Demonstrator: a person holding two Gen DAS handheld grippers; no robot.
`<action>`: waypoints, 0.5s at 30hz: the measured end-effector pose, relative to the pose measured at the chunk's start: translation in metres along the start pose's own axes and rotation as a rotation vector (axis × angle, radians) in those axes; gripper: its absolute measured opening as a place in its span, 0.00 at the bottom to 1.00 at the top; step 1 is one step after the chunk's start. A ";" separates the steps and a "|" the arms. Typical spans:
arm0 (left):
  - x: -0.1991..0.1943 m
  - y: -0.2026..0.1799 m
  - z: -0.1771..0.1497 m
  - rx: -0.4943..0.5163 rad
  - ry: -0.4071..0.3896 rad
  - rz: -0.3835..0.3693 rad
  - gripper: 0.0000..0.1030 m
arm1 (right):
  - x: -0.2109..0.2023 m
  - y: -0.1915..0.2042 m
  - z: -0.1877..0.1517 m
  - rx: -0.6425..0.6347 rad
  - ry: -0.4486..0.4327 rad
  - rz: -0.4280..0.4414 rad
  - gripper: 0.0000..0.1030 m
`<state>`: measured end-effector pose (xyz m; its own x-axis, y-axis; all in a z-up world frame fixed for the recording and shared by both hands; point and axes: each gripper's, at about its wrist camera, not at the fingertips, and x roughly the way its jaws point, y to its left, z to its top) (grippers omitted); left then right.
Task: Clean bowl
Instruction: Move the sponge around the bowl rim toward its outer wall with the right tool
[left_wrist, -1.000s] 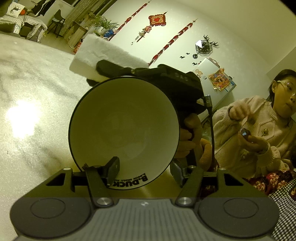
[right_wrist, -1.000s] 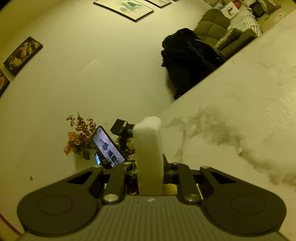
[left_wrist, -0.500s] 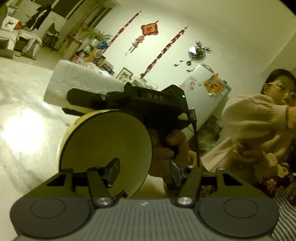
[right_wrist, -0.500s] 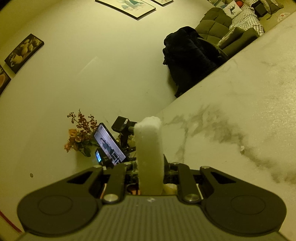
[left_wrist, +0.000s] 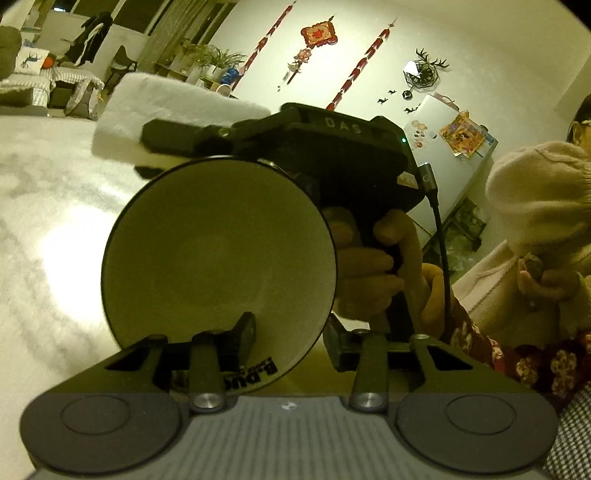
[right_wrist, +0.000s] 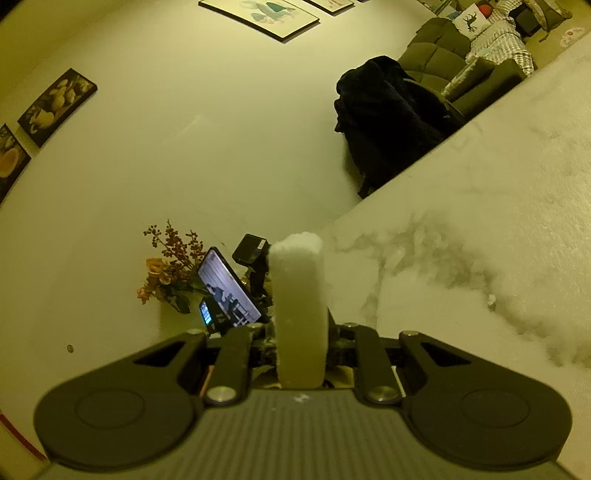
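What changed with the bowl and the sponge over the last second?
The bowl swung edge-on, then back to face the left gripper, whose jaws are closing around its rim. The right gripper stayed clamped on the sponge, now nearer, above the bowl.

Bowl (left_wrist: 218, 254) set on edge before the left gripper (left_wrist: 291, 338), its rim between the closing fingers (left_wrist: 243, 332). Sponge (left_wrist: 177, 110) and right gripper (left_wrist: 332, 147) located behind it, above the tabletop (left_wrist: 44, 229).
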<state>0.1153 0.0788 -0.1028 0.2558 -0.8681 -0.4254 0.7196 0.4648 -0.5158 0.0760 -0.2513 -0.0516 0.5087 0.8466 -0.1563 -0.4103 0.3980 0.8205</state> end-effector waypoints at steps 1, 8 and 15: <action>-0.002 0.001 -0.003 0.009 -0.003 -0.009 0.41 | 0.000 0.001 0.000 -0.002 -0.002 0.003 0.18; -0.001 -0.006 -0.008 0.062 0.009 0.016 0.42 | -0.001 0.007 0.000 -0.026 0.007 0.021 0.18; 0.000 -0.006 -0.005 0.055 0.002 0.027 0.42 | -0.013 0.024 0.005 -0.156 -0.060 -0.085 0.18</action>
<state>0.1079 0.0764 -0.1033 0.2739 -0.8552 -0.4401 0.7469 0.4774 -0.4628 0.0631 -0.2545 -0.0276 0.5891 0.7867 -0.1846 -0.4741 0.5215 0.7094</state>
